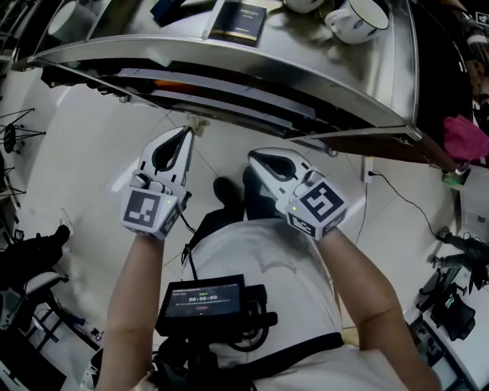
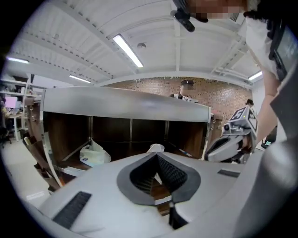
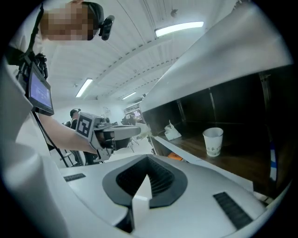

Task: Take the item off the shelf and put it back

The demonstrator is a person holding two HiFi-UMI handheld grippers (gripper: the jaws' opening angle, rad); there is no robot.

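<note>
Small black screen [image 1: 201,298] at the person's chest shows a row of timer digits, seemingly 00:00:00; print on the dark flat box [image 1: 239,21] on the steel shelf [image 1: 336,84] beyond it is unreadable

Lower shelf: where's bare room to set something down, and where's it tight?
The wooden shelf board is bare between the white plastic bag and the paper cup, and in front of the cup. Right of the cup it is too dark to tell. The steel top is crowded around the white mug and the dark box.

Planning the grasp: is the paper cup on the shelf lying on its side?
No, the paper cup stands upright, mouth up, on the dark shelf.
</note>
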